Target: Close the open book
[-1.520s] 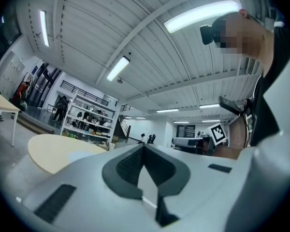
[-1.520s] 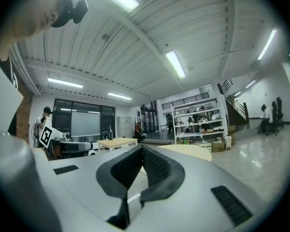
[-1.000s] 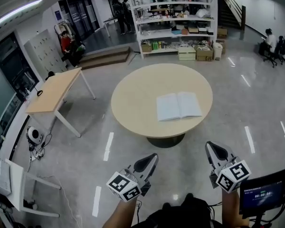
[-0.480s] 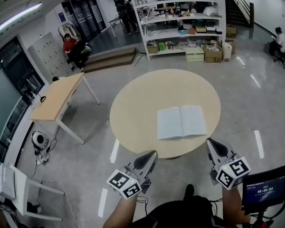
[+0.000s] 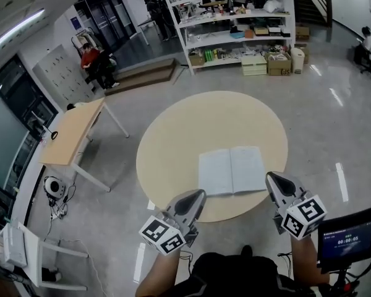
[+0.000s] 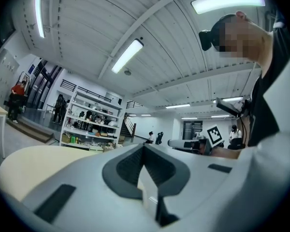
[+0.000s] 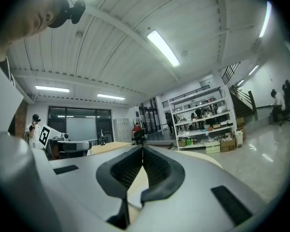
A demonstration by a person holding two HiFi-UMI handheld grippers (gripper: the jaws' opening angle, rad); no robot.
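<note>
A pale open book (image 5: 231, 171) lies flat, pages up, near the front edge of the round beige worktop (image 5: 173, 147).

An open book (image 5: 230, 170) is lying flat on the round table (image 5: 173, 141), near its front edge. The left gripper (image 5: 193, 198) and right gripper (image 5: 276, 181) are pointing toward it, jaws together and holding nothing.
</note>
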